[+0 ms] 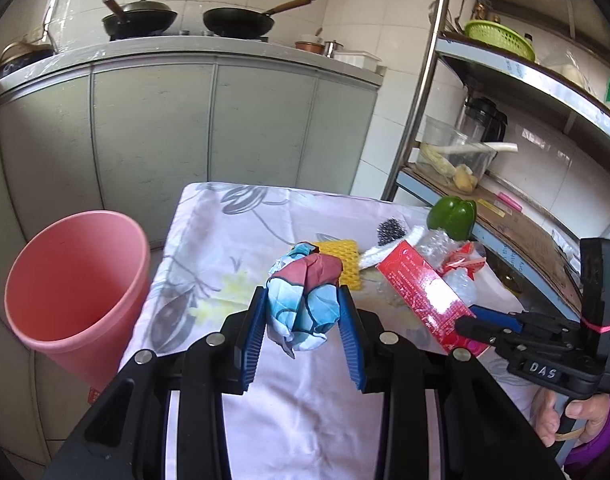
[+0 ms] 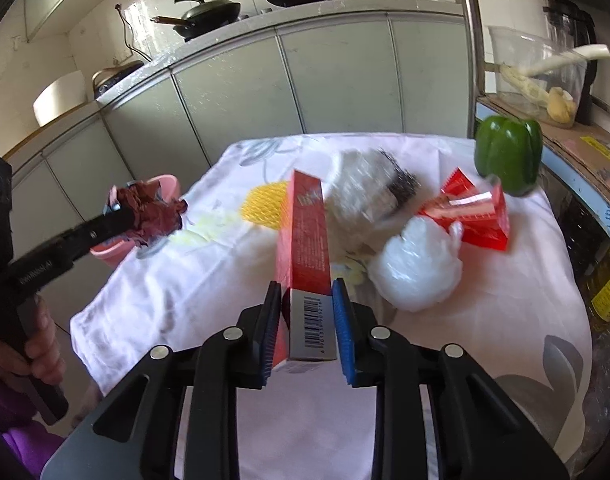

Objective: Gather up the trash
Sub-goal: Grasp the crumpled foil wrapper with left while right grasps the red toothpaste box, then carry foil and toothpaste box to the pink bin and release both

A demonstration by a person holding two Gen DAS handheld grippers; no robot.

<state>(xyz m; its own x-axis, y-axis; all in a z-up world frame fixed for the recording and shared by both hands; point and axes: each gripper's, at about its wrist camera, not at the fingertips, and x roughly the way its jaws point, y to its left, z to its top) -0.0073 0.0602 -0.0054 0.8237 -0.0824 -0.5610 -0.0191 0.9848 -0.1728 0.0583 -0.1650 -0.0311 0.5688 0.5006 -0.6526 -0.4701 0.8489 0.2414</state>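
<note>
Trash is in both grippers: the left gripper (image 1: 301,312) clamps a crumpled paper ball (image 1: 305,300) above the table (image 1: 297,408), with the pink bin (image 1: 73,292) at its nine o'clock. The right gripper (image 2: 307,312) grips a red box (image 2: 305,248) (more litter lies at one o'clock).
</note>
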